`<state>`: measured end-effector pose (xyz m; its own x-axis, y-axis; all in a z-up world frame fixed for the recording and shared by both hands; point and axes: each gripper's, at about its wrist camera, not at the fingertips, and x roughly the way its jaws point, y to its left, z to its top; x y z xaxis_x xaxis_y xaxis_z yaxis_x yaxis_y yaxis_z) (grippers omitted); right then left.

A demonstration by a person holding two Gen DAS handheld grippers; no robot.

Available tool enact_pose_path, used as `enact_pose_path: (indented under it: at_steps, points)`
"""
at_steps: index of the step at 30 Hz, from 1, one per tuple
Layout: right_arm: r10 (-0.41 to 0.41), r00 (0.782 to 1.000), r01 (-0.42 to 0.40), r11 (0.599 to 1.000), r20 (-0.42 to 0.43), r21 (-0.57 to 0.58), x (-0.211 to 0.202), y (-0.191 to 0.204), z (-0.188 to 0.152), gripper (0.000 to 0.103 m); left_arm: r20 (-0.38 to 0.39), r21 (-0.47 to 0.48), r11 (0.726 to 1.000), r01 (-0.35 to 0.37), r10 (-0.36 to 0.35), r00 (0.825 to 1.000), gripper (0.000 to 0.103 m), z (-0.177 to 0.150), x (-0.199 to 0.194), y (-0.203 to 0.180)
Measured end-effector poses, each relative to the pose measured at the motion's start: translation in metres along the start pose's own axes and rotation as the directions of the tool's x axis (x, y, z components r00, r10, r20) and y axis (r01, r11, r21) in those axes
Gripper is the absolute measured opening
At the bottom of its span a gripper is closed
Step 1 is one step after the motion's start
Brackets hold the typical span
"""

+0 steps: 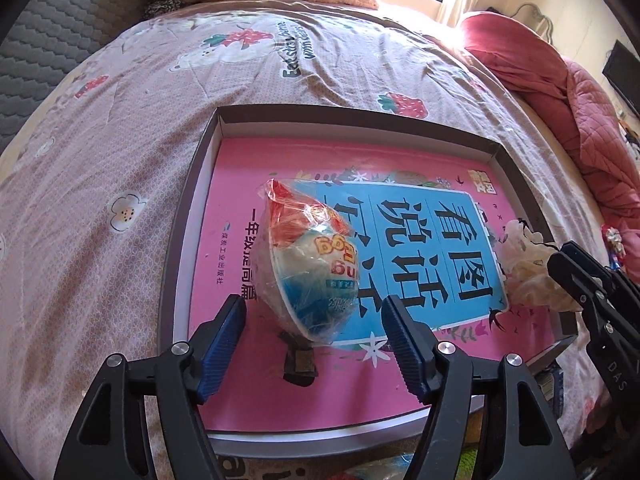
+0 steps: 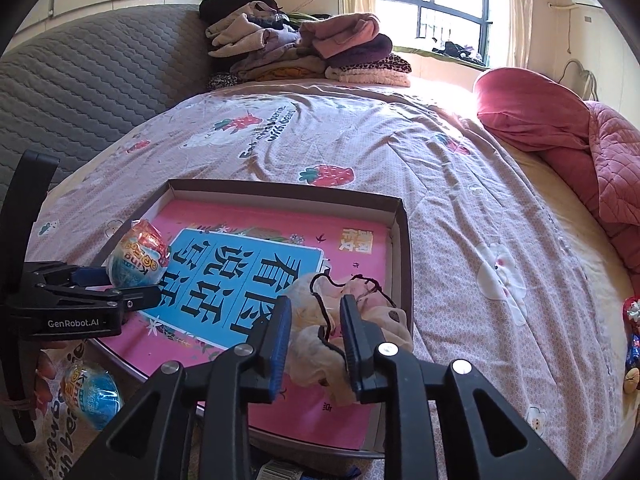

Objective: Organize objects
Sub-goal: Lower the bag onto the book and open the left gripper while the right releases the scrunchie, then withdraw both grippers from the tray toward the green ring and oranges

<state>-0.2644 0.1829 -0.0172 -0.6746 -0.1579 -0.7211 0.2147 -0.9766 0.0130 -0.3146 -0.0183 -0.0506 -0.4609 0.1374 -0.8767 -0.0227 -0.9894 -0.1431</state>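
A shallow brown box lies on the bed with a pink and blue book flat inside it. My left gripper is open around a wrapped egg-shaped toy, which rests on the book. My right gripper has its jaws on either side of a cream scrunchie with dark trim at the box's right side; the jaws touch it. The scrunchie also shows in the left wrist view, and the egg in the right wrist view.
A second wrapped egg toy lies on the bed in front of the box. Folded clothes are stacked at the far end. A red quilt lies on the right. Small toys sit at the right edge.
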Motion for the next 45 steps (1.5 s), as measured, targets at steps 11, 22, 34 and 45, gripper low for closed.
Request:
enact_pose_path:
  at_steps: [11, 22, 34, 45]
  points:
    - [0.018, 0.999, -0.018, 1.000, 0.044, 0.004, -0.020, 0.001, 0.007, 0.026, 0.061, -0.014, 1.000, -0.019, 0.020, 0.998, 0.072, -0.003, -0.035, 0.000]
    - [0.050, 0.990, -0.047, 0.999, 0.129, -0.021, -0.064, 0.011, 0.016, 0.032, 0.139, -0.015, 1.000, 0.010, -0.008, 0.990, 0.072, -0.009, -0.083, -0.005]
    - [0.074, 0.965, -0.058, 0.996, 0.250, -0.074, -0.128, 0.030, 0.019, 0.038, 0.238, 0.022, 0.999, -0.028, 0.022, 0.971, 0.072, -0.023, -0.142, -0.015]
    - [0.090, 0.955, -0.066, 0.993, 0.284, -0.093, -0.158, 0.044, 0.009, 0.041, 0.255, 0.030, 0.999, -0.013, 0.005, 0.967, 0.072, -0.040, -0.166, -0.016]
